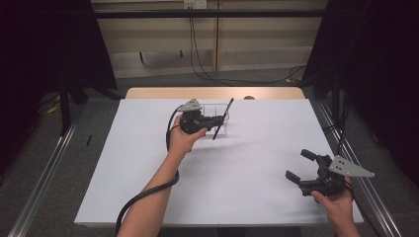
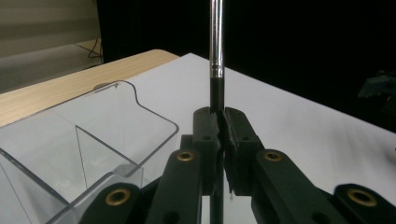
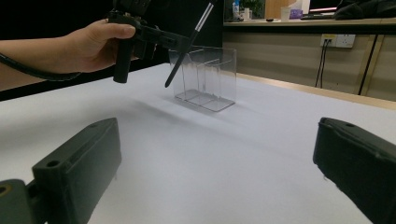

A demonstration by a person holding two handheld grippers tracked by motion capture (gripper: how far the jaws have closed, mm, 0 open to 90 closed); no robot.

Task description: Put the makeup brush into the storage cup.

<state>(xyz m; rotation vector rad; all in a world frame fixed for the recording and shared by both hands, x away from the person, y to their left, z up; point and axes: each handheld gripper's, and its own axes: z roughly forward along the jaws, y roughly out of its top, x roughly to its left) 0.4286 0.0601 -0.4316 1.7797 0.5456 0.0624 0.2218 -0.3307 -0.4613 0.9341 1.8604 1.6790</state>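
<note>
Clear acrylic walls of the organiser (image 1: 223, 111) stand at the worktop's (image 1: 148, 187) far middle, and the left claw (image 2: 220, 135) is clamped on a black-and-silver pen (image 1: 221, 120) just beside them. The left gripper view shows the pads pinching the barrel; the high view shows the pen tilted, tip low toward the person, top toward the organiser. The right claw (image 1: 298, 166) hovers wide, holding nothing.

table (image 1: 148, 163): white top, centre of frame | wooden edge strip (image 1: 148, 93): along its far side | wall socket (image 1: 194, 4): top centre | black cables (image 1: 207, 74): hanging to floor, upper centre
</note>
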